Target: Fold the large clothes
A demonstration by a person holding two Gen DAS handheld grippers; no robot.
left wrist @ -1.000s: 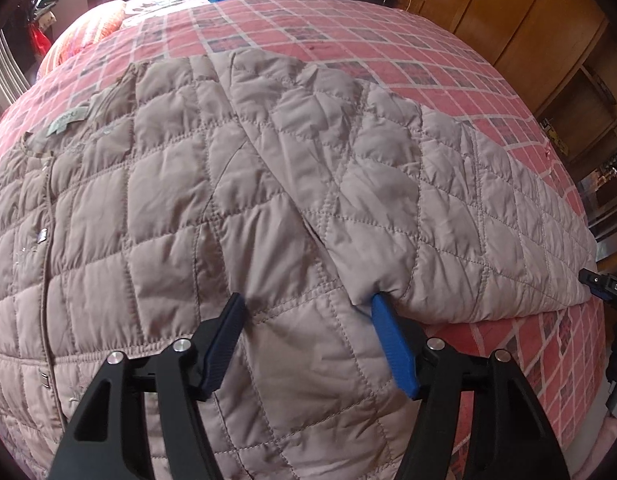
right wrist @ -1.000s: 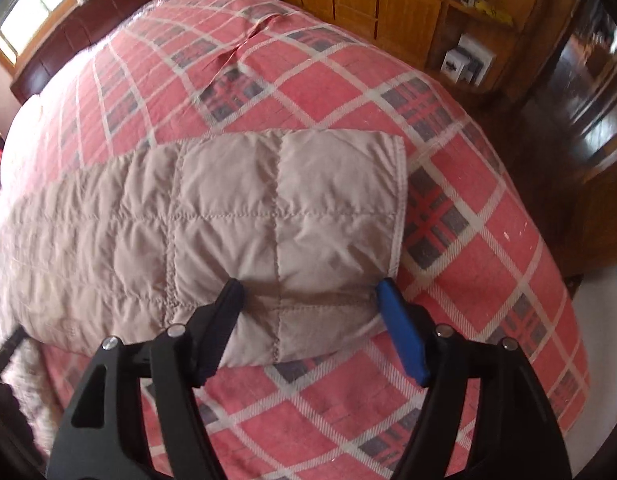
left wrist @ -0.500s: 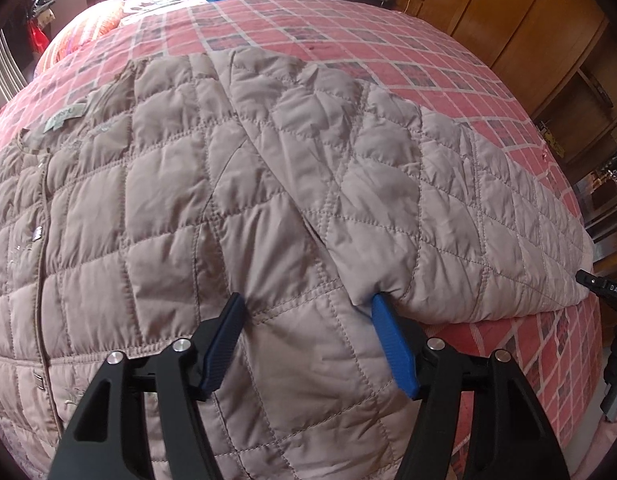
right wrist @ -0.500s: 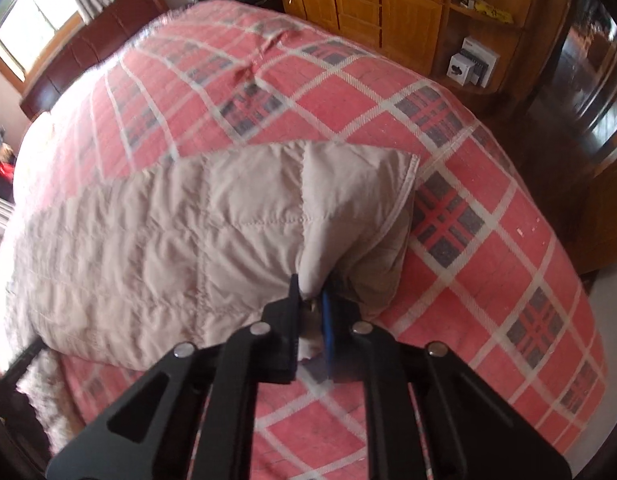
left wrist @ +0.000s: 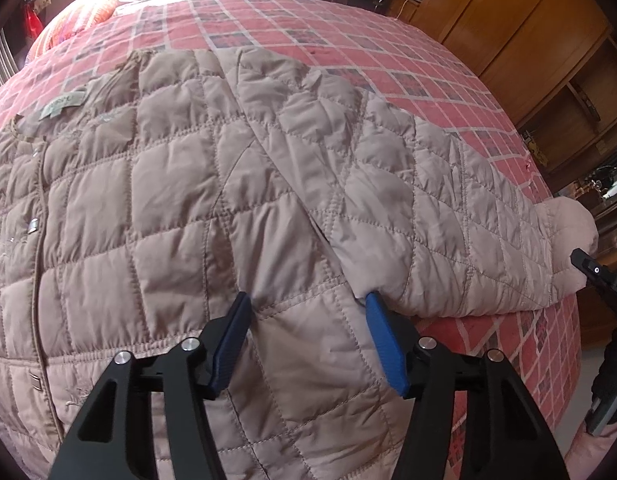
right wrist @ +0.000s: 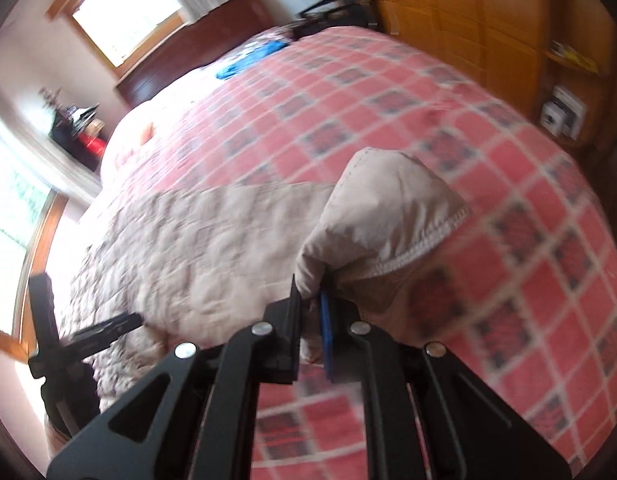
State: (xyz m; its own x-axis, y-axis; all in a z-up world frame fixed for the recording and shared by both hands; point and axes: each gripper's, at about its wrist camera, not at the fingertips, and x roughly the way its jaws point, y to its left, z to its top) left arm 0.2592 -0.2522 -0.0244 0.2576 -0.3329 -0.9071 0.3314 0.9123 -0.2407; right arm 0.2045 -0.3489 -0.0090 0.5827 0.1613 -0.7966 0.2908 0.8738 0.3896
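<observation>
Red plaid bedspread (left wrist: pixel 348 36) under quilted jacket (left wrist: pixel 168 200) — left gripper (left wrist: pixel 308 312) spread, right gripper (right wrist: pixel 310 300) pinching sleeve cuff (right wrist: pixel 388 216).

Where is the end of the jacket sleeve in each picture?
Left wrist view: the sleeve end is at the far right edge.
Right wrist view: it sits mid-picture, pinched and lifted by the right gripper.
Shared landmark: the red checked bedspread.

A bed with a red plaid cover (left wrist: pixel 348 52) carries a beige quilted jacket (left wrist: pixel 168 200) spread across it
</observation>
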